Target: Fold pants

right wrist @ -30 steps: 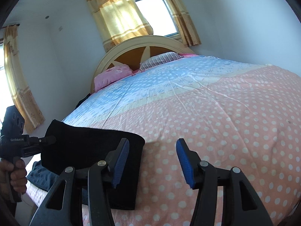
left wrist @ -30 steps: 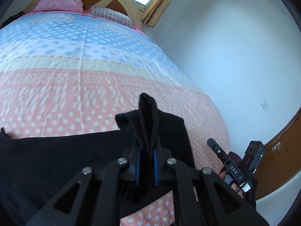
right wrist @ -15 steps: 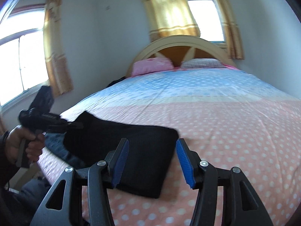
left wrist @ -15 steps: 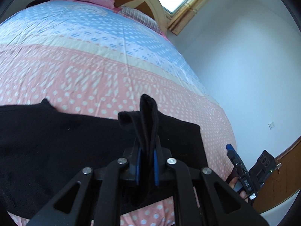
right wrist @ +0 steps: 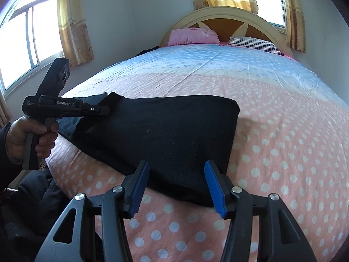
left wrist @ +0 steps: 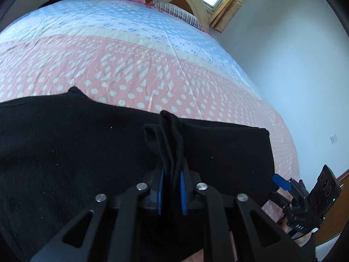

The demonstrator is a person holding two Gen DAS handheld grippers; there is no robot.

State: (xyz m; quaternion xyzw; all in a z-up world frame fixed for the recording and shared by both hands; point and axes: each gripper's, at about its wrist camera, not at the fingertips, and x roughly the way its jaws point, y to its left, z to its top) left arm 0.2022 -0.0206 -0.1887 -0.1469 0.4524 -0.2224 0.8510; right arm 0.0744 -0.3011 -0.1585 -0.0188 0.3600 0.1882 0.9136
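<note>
left claw [left wrist: 171,193] is pinching a bunched edge of the black pants [left wrist: 87,148], blue pads pressed on the cloth | right claw [right wrist: 176,185] is hovering spread apart at the pants' near corner, gripping nothing | pants are lying folded across the pink dotted bed [right wrist: 283,131] near its foot edge

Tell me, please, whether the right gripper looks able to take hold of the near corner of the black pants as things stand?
Probably yes. The right gripper is open, with the near edge of the pants lying flat on the bedspread just ahead between its fingers. Nothing sits in between; the left gripper grips the other end.
</note>
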